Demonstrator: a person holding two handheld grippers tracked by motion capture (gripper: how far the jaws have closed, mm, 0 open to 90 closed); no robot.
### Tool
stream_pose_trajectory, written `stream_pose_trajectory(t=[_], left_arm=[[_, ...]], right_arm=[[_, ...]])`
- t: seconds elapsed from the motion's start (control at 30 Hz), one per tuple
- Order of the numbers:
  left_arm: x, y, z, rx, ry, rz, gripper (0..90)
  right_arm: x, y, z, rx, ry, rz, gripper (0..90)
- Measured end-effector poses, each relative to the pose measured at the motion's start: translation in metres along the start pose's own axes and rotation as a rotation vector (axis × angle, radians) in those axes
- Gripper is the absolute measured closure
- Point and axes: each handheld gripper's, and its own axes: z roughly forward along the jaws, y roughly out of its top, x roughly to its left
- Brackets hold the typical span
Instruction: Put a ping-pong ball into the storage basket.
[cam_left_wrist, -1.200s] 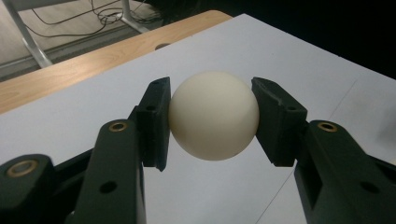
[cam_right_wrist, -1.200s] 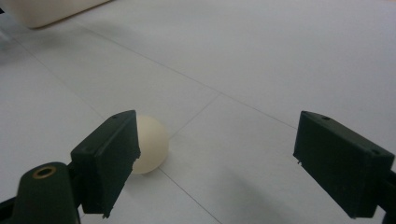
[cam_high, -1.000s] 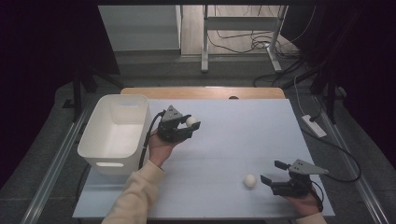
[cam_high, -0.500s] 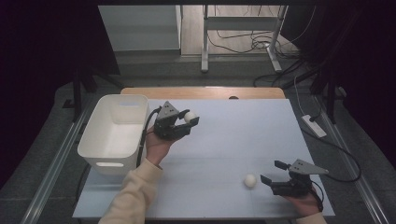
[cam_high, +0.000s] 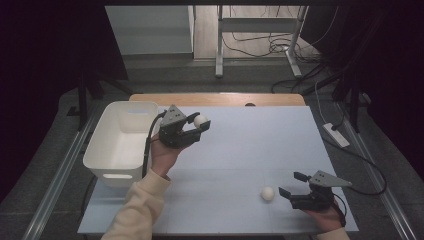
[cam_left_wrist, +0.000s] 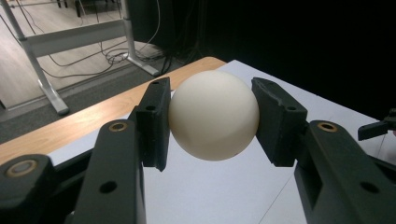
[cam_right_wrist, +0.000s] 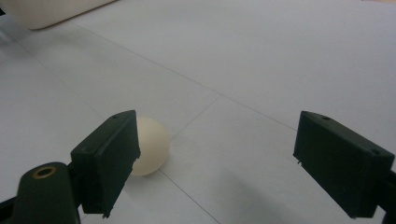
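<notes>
Left gripper (cam_high: 194, 131) risen since earlier frames, shifted slightly toward frame centre-left, clamped white ball (cam_high: 200, 120) carried along; right gripper (cam_high: 293, 185) unmoved at lower right. White table surface (cam_high: 260, 145) spans centre of high view. White plastic bin (cam_high: 120, 142) at left, just beside left hand. Left jaws pressed on ball from both sides. Right jaws wide apart, second white ball (cam_high: 267, 194) resting on table just beyond left jaw tip.
</notes>
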Motion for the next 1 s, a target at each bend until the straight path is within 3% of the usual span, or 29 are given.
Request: stream_pose_trajectory(t=[0.67, 1.0], left_arm=[[0.017, 0.004, -0.031, -0.037, 0.038, -0.031, 50.5], [0.025, 0.002, -0.039, -0.051, 0.064, -0.052, 50.5]], right_arm=[[0.000, 0.000, 0.001, 0.003, 0.001, 0.001, 14.4], [0.000, 0.000, 0.001, 0.003, -0.001, 0.000, 14.3]])
